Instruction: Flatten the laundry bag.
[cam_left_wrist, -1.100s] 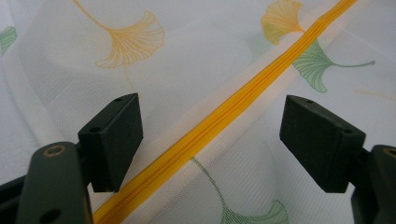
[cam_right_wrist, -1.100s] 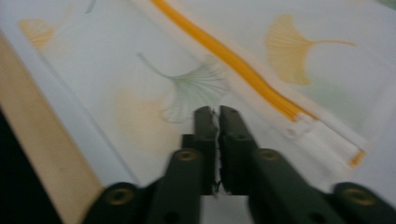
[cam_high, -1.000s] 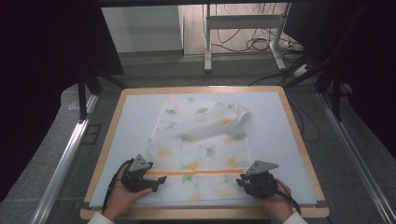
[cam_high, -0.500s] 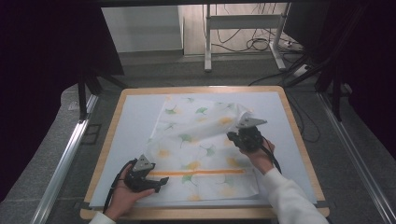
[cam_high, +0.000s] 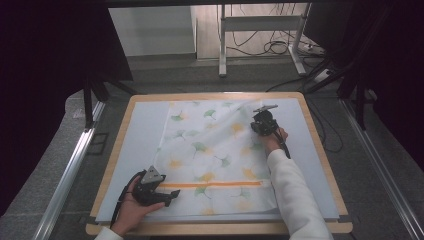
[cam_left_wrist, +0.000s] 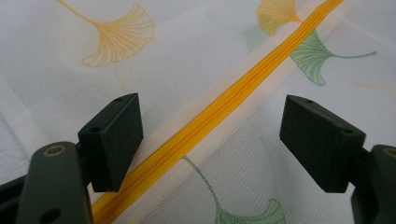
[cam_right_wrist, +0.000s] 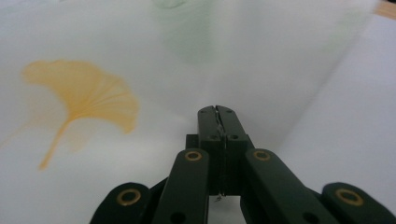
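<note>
A white cloth (cam_high: 210, 150) printed with ginkgo leaves lies spread on the pale mat (cam_high: 142, 130), an orange zipper (cam_high: 215, 184) running across its near part. My left gripper (cam_high: 170, 197) rests at the cloth's near left corner. It is open, its jaws wide to either side of the zipper (cam_left_wrist: 243, 88), and nothing is pinched in the left gripper (cam_left_wrist: 210, 135). My right gripper (cam_high: 261, 116) is at the cloth's far right part. Its jaws have just been closing. The right gripper (cam_right_wrist: 218, 112) is shut on a thin fold of cloth (cam_right_wrist: 140, 56).
The mat sits in a wooden-rimmed table top (cam_high: 324, 152). Metal rails (cam_high: 70, 170) run along both sides on the floor. Beyond the far edge stand a white frame's legs (cam_high: 221, 45) and loose cables (cam_high: 280, 47).
My right gripper has travelled from the cloth's near right edge up to its far right part and closed on the fabric, drawing the folded corner outward. The left gripper has stayed put.
</note>
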